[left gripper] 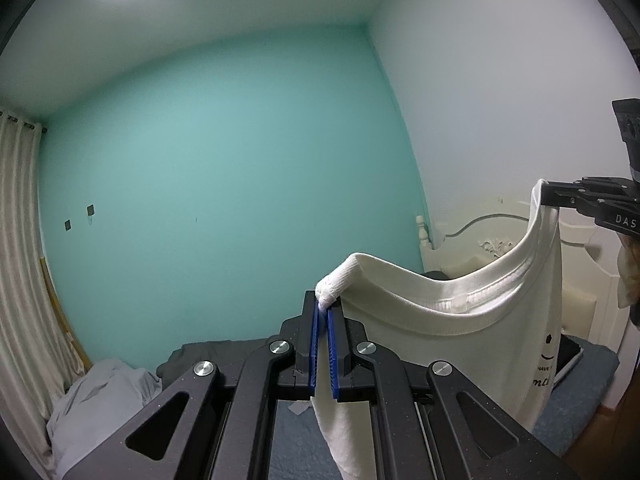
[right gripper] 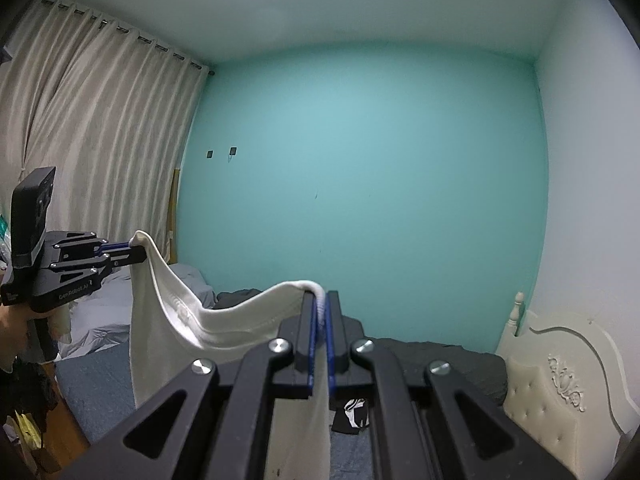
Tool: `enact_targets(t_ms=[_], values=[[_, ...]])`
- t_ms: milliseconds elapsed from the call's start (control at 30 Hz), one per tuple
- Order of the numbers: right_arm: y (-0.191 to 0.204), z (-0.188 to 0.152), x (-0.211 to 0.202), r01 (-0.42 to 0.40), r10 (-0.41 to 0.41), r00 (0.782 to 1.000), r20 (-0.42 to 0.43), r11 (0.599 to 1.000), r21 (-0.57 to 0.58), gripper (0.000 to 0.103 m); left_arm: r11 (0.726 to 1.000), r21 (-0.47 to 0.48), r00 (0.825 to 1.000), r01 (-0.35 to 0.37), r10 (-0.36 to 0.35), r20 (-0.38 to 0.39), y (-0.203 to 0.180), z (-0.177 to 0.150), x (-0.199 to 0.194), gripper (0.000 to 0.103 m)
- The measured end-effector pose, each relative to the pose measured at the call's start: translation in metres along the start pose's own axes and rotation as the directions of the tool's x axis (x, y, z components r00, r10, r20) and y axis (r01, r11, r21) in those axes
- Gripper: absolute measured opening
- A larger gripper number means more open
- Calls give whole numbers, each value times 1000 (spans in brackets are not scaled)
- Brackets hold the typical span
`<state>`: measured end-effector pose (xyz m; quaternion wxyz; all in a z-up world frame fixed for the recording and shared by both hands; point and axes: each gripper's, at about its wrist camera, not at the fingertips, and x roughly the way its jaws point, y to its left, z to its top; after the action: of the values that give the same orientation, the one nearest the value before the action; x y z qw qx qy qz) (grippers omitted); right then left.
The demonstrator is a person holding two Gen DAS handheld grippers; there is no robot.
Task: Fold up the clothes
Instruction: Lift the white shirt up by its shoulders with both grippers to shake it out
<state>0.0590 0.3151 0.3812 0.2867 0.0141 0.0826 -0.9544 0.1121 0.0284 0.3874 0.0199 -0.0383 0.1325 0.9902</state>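
A white T-shirt (left gripper: 460, 304) with a small black smiley print hangs in the air above the bed, stretched between both grippers at its shoulders. My left gripper (left gripper: 325, 307) is shut on one shoulder, the cloth bunched between its blue pads. In the left wrist view the right gripper (left gripper: 541, 191) holds the other shoulder at the far right. In the right wrist view my right gripper (right gripper: 321, 300) is shut on the T-shirt (right gripper: 224, 320), and the left gripper (right gripper: 134, 249) clamps the far corner at the left. The collar sags between them.
Below lies a bed with a blue-grey cover (right gripper: 96, 392), a dark blanket (right gripper: 436, 356) and a pale grey quilt (left gripper: 100, 392). A cream headboard (right gripper: 560, 376) stands at the right. Curtains (right gripper: 92, 128) hang at the left, a teal wall ahead. A small black-and-white garment (right gripper: 354, 416) lies on the bed.
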Motion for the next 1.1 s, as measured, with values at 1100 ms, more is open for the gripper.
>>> enact_targets(t_ms=[1100], values=[[-62,-338,406,19,98,805,-586,982,190,4,985,-171,820,12,-108,-562,-9,-379,420,4]])
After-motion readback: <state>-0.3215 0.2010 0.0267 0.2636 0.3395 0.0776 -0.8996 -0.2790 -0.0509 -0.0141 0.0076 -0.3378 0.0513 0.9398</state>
